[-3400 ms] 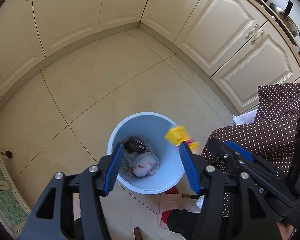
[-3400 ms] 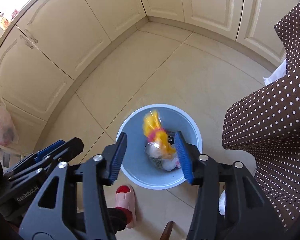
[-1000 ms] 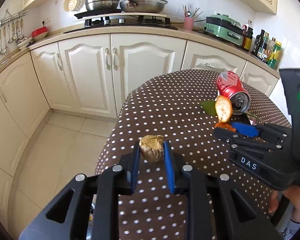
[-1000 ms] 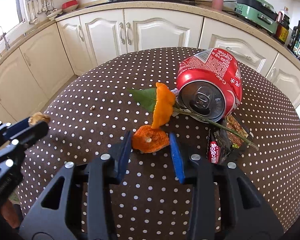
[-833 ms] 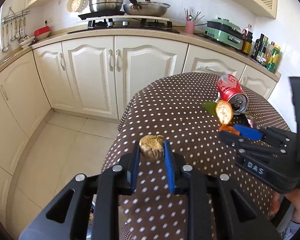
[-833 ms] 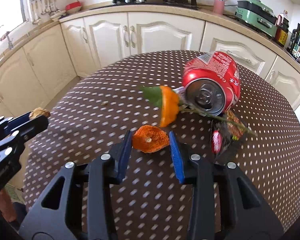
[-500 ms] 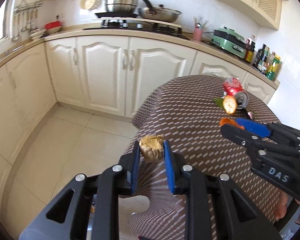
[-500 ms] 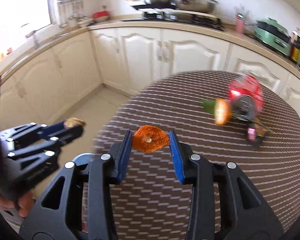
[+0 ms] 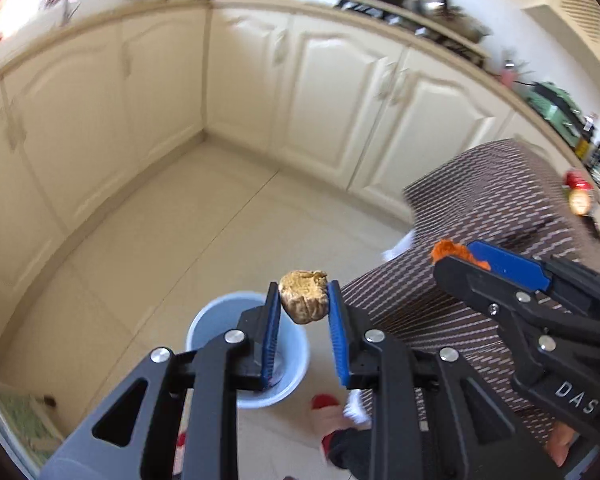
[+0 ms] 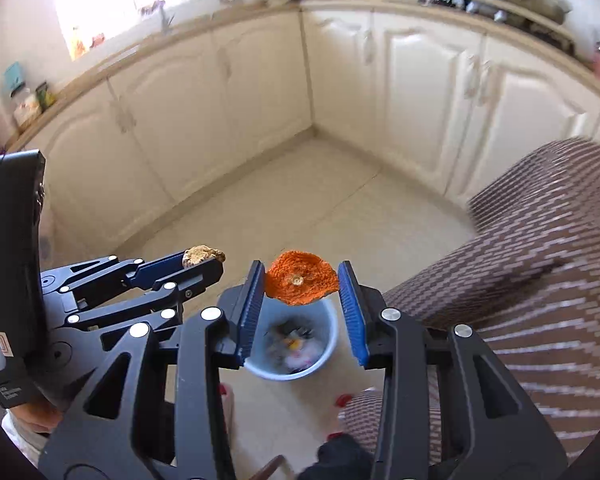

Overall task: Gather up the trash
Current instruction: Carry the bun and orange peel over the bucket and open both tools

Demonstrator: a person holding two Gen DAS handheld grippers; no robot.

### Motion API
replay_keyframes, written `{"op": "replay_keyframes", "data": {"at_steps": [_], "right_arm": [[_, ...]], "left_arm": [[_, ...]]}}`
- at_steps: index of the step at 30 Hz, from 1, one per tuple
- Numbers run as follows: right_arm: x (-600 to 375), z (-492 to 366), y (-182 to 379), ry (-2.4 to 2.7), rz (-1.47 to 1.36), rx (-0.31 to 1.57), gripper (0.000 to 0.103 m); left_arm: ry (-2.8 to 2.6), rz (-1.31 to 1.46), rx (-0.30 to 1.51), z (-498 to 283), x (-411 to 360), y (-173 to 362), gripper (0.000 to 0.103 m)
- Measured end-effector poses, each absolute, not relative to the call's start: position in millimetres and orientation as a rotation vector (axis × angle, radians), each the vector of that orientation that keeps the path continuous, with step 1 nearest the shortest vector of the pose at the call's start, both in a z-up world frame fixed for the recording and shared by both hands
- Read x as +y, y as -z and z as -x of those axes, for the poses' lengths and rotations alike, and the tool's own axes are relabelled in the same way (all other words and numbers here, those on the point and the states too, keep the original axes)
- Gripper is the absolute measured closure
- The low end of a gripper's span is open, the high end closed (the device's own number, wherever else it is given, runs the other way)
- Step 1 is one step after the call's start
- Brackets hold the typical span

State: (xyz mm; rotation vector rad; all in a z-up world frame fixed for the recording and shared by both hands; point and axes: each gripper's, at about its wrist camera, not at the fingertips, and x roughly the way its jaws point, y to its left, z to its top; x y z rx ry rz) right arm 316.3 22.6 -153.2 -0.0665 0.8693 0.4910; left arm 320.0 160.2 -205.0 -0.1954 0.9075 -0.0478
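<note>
While the left gripper point(image 9: 304, 300) pointed steeply down toward the floor, its blue pads were clamped on a tan, wrinkled lump of food scrap point(image 9: 304, 297), pinched at the very tips. Just beside it, the right gripper point(image 10: 302, 282) was clamped on a round piece of orange peel point(image 10: 301, 282), held flat-on between its pads with the stem scar facing the camera. Seen from the left wrist, the peel point(image 9: 446, 250) showed only as an orange edge at the tips of the right gripper point(image 9: 460, 258); from the right wrist, the scrap point(image 10: 203, 255) sat at the tips of the left gripper point(image 10: 206, 262).

Below both stood a pale blue trash bin point(image 10: 328, 320) on the cream tiled floor point(image 10: 320, 208), with blurred mixed rubbish inside; in the left view the bin point(image 9: 210, 316) lay directly beneath the pads. To the right rose the brown dotted tablecloth point(image 10: 540, 248) over the surface, blurred by motion. A red can point(image 9: 578, 182) and another peel piece point(image 9: 579, 202) remained on it far off. Cream cabinets point(image 9: 320, 92) lined the corner behind.
</note>
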Motion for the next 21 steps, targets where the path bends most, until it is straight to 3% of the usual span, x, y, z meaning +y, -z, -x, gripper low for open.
{"op": "replay_keyframes", "data": {"at_steps": [7,14,15,18,21], "right_arm": [[75,-344,230,-0.517,0.051,1.022,0.066],[83,-367,271,-0.493,0.034,1.070,0.066],[82,-370,275,-0.487,0.036,1.075,0.066],[80,-378,287,-0.477,0.021,1.097,0.066],[82,-379,297,-0.470,0.012,1.113,0.066]], "left_arm": [[-0.022,0.289,1.019,-335,213,277,0.080],[-0.017,0.379,1.068,-356,225,334,0.079],[-0.008,0.394,1.073,-358,225,339,0.078],[-0.019,0.404,1.099,-367,223,353,0.060],[-0.019,0.408,1.103,-366,227,357,0.057]]}}
